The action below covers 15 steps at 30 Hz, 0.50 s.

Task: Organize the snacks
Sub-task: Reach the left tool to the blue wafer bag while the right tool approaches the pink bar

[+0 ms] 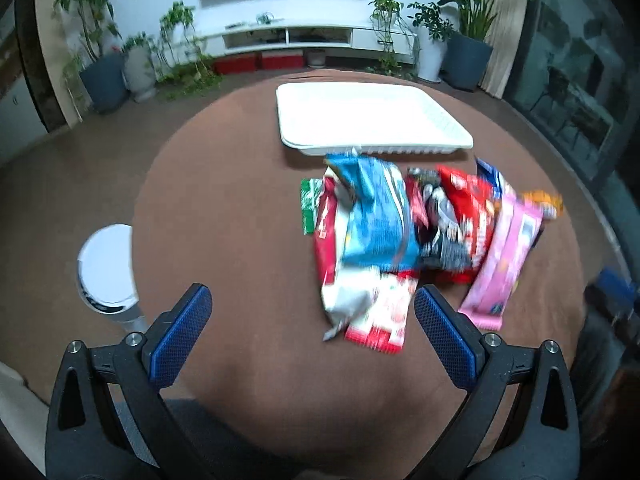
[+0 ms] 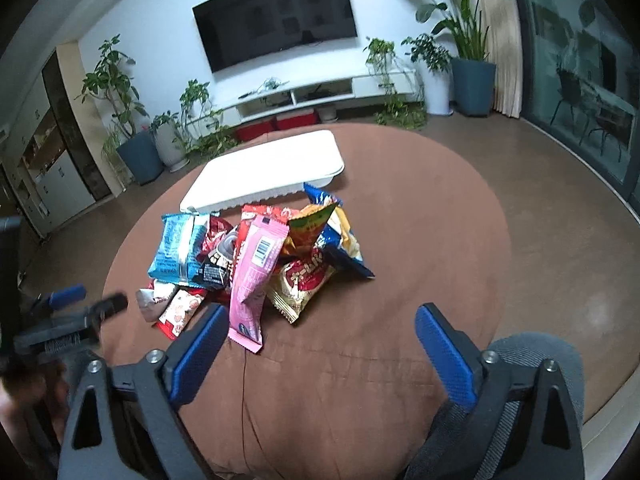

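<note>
Snack packets [image 2: 256, 264] heaped; one tray [image 2: 280, 168]

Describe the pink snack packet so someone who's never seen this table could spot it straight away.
On the round brown table, a pile of snack packets lies in front of the white tray. The pink packet lies along the pile's near side, a long narrow wrapper reaching towards the camera. It is the only pink one, with a barcode near its far end.

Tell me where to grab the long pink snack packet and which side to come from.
Grip the long pink snack packet at its near crimped end, which juts out of the pile onto the bare brown table. Probably come from the near side with the open right gripper, jaws across its narrow width; the far end leans on other packets.
</note>
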### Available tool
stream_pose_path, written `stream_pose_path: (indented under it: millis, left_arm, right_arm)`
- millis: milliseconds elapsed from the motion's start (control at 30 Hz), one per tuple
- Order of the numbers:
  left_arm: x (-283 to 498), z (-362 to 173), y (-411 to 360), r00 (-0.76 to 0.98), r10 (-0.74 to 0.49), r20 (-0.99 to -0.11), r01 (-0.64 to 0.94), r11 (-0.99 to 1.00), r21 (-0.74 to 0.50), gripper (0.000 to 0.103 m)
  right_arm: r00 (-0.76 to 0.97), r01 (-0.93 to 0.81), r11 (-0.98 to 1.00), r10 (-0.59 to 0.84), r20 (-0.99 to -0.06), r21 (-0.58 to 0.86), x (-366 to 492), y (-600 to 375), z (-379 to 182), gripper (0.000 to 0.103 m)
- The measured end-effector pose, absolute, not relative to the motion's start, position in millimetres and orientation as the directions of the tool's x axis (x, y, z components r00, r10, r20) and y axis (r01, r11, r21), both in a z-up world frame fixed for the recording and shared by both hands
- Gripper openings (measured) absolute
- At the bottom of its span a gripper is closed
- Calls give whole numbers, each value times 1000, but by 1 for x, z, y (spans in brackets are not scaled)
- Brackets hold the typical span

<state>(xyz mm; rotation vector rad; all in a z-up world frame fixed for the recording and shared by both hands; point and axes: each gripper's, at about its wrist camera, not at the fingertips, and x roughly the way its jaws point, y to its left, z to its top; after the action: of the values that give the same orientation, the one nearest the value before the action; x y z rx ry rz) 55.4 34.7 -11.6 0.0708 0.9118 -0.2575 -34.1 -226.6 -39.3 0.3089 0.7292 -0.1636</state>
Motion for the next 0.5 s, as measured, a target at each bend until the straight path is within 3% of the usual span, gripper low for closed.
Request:
stream_pose_path:
  millis: [233, 500]
  left_arm:
    - [88, 5, 30, 559, -251, -790, 272, 956, -111, 98]
    - [109, -4, -14, 499, -253, -829, 363, 930, -65, 67]
  right_arm:
    - [723, 232, 934, 20, -690, 270, -21, -239, -45, 89]
    - [712, 224, 929, 52, -701, 296, -16, -246, -51, 85]
